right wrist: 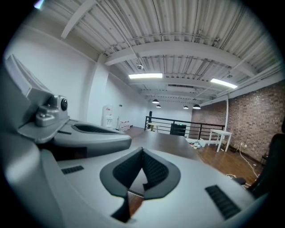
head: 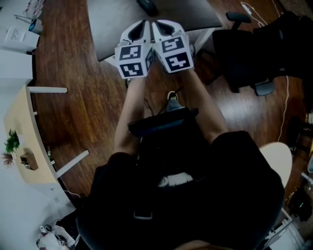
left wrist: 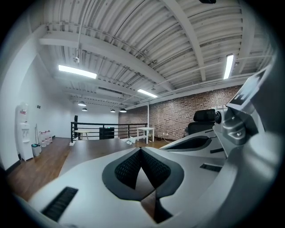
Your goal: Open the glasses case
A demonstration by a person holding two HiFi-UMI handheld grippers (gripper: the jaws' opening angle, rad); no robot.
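Note:
No glasses case shows clearly in any view. A small dark object [head: 146,6] lies on the grey table [head: 110,29], cut off by the top edge, and I cannot tell what it is. My left gripper [head: 142,24] and right gripper [head: 160,24] are held side by side over the table's near edge, almost touching. In the left gripper view the left gripper [left wrist: 140,149] has its black pads [left wrist: 127,167] meeting at the tips with nothing between them. The right gripper [right wrist: 142,151] is shut and empty in the same way. Both point along the tabletop [right wrist: 167,140].
A black office chair [head: 247,53] stands to the right of the table. A pale wooden desk [head: 19,132] with a small plant [head: 11,142] is at the left. Far off are a black railing [left wrist: 107,129] and a white table [right wrist: 221,136]. Wooden floor lies around.

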